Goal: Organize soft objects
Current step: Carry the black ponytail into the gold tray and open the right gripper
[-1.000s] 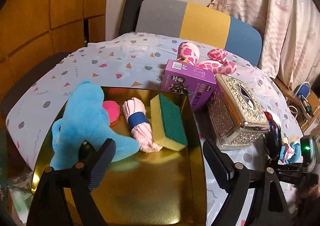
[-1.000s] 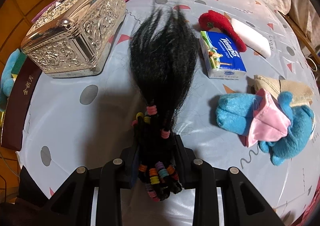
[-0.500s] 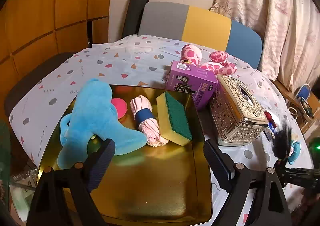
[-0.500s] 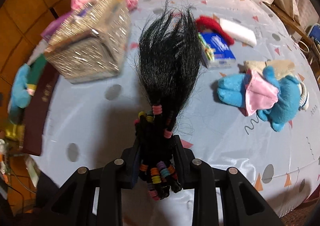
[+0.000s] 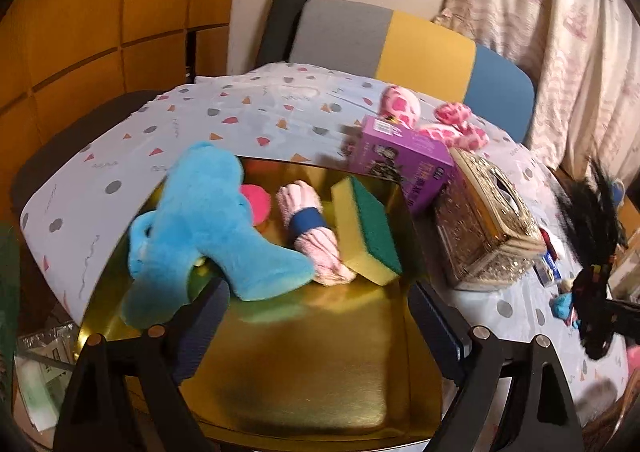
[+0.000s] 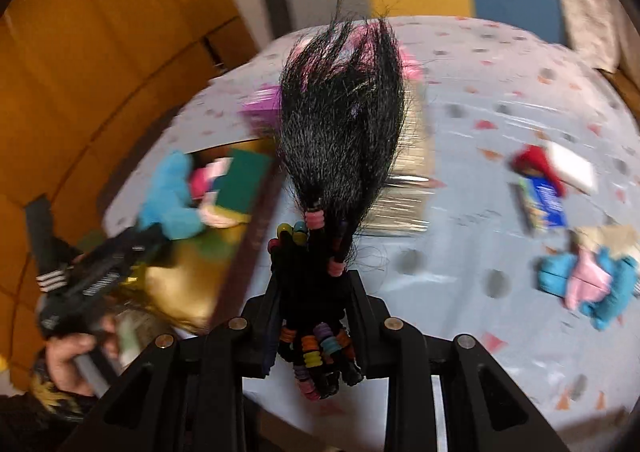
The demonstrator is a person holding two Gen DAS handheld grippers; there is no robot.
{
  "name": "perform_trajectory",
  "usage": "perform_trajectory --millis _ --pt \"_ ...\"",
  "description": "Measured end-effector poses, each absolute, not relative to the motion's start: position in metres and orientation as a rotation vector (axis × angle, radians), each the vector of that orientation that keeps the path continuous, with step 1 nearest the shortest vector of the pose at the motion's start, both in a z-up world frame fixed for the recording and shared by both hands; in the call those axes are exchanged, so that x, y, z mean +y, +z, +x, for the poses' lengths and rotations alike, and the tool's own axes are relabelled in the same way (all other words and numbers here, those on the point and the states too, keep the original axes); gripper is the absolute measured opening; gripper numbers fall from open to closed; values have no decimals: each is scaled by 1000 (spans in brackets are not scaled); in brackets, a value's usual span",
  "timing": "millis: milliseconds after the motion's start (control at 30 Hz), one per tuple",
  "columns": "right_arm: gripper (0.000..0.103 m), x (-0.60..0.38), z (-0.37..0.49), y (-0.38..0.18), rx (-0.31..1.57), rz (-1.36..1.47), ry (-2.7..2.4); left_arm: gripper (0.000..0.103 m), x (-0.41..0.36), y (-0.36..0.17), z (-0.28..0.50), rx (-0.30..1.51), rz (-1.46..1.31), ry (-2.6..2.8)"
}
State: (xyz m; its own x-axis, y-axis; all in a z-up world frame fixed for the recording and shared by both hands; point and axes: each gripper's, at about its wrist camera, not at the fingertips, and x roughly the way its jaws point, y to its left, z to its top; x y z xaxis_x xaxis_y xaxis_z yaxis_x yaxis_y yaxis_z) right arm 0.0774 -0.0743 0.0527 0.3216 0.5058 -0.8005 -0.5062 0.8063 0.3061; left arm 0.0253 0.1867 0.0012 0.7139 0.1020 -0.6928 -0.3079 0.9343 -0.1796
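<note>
My left gripper [image 5: 320, 316] and right gripper [image 6: 314, 316] are black plastic, 2 silver screws each side.

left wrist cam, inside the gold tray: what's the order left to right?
Blue plush toy → pink round piece, partly hidden behind the plush → pink rolled cloth with a blue band → yellow-and-green sponge. All lie in the far half of the gold tray.
</note>
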Motion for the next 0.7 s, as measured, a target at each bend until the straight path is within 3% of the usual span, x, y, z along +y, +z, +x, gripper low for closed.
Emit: perform_trajectory --millis 367,700 --pt "29 41 92 28 1212 126 787 91 249 7 -2 693 -389 371" --pt "34 79 78 -21 1332 19 741 91 272 0 -14 696 -431 412"
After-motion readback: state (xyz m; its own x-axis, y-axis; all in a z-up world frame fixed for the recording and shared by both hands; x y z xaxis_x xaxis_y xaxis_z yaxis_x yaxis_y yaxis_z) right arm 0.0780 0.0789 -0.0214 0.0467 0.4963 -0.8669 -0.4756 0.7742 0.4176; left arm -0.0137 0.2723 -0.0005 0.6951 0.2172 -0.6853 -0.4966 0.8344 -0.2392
